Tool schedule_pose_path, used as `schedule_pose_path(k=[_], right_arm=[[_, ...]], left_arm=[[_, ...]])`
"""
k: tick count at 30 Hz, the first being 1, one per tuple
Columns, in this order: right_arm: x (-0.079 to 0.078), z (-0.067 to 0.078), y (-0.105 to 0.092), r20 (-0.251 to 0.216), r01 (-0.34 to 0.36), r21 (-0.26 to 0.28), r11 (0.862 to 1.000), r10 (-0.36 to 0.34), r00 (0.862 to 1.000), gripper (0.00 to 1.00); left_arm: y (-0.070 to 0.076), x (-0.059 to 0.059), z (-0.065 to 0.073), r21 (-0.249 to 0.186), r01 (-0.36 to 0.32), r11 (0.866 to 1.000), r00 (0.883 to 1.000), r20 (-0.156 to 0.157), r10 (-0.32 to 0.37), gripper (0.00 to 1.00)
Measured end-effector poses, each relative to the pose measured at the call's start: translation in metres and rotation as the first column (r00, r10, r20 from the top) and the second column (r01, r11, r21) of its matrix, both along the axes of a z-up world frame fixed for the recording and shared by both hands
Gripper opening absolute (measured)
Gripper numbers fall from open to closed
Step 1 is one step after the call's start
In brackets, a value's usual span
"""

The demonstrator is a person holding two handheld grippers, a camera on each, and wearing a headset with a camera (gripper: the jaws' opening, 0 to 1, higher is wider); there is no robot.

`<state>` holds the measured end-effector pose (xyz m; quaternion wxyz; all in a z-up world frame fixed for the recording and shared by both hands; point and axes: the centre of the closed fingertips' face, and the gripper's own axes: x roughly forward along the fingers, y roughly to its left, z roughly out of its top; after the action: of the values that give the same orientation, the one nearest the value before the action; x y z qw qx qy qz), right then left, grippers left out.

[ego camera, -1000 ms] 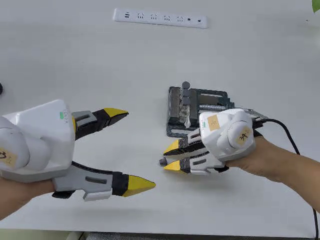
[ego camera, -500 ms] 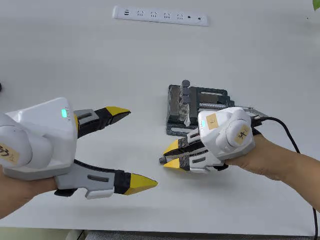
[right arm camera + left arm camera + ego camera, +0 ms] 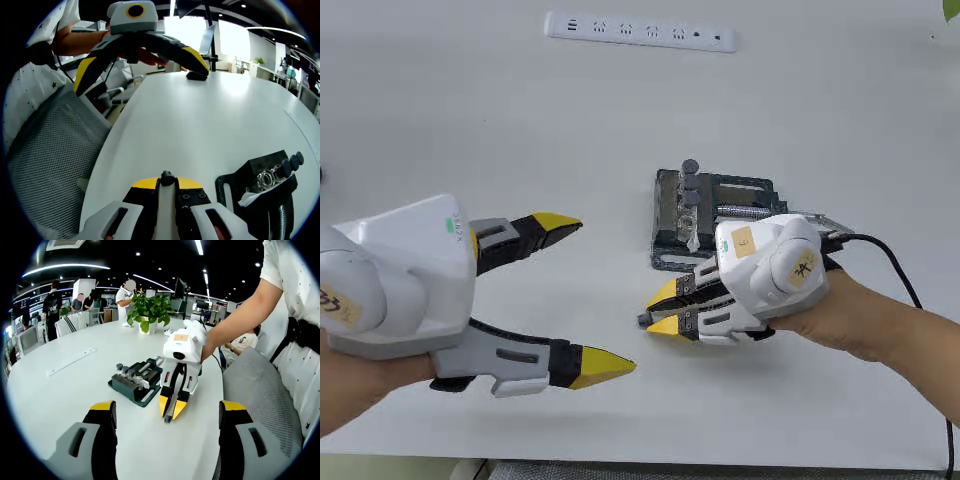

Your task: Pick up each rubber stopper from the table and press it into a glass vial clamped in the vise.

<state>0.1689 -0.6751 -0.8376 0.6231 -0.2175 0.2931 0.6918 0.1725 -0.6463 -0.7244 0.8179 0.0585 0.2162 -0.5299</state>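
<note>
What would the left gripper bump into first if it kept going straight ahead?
Most likely the right gripper, straight ahead between the left gripper's open jaws and pinching a rubber stopper. The gap is hard to judge.

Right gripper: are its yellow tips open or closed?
Closed. The right gripper has its tips pinched together on a small dark stopper that pokes out between them.

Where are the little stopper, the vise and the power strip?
rubber stopper (image 3: 167, 177): right gripper view, on its dark round end poking out between the fingers (image 3: 145, 184).
vise (image 3: 735, 188): head view, on its dark body.
power strip (image 3: 640, 33): head view, on the middle of its white case.
</note>
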Motion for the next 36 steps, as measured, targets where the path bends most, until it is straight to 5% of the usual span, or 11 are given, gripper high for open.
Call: schedule_pose_path(k=[10,18,26,36], right_arm=[[0.002,0.021,-0.004,0.012,0.029,0.033,0.999,-0.029,0.999,0.07],[0.007,0.067,-0.014,0.054,0.083,0.105,0.991,-0.089,0.995,0.07],[0.003,0.12,-0.019,0.083,0.118,0.183,0.976,-0.135,0.987,0.07],[-0.004,0.158,-0.024,0.112,0.139,0.231,0.963,-0.168,0.979,0.07]], left_arm=[[0.0,0.002,0.002,-0.001,-0.002,1.0,1.0,0.007,0.002,0.8],[-0.003,0.005,0.009,-0.004,0.006,1.0,0.999,0.035,-0.006,0.71],[-0.021,0.006,0.023,-0.026,0.049,0.998,0.997,0.066,-0.047,0.57],[-0.034,0.007,0.051,-0.102,0.08,0.992,0.992,0.1,-0.07,0.37]])
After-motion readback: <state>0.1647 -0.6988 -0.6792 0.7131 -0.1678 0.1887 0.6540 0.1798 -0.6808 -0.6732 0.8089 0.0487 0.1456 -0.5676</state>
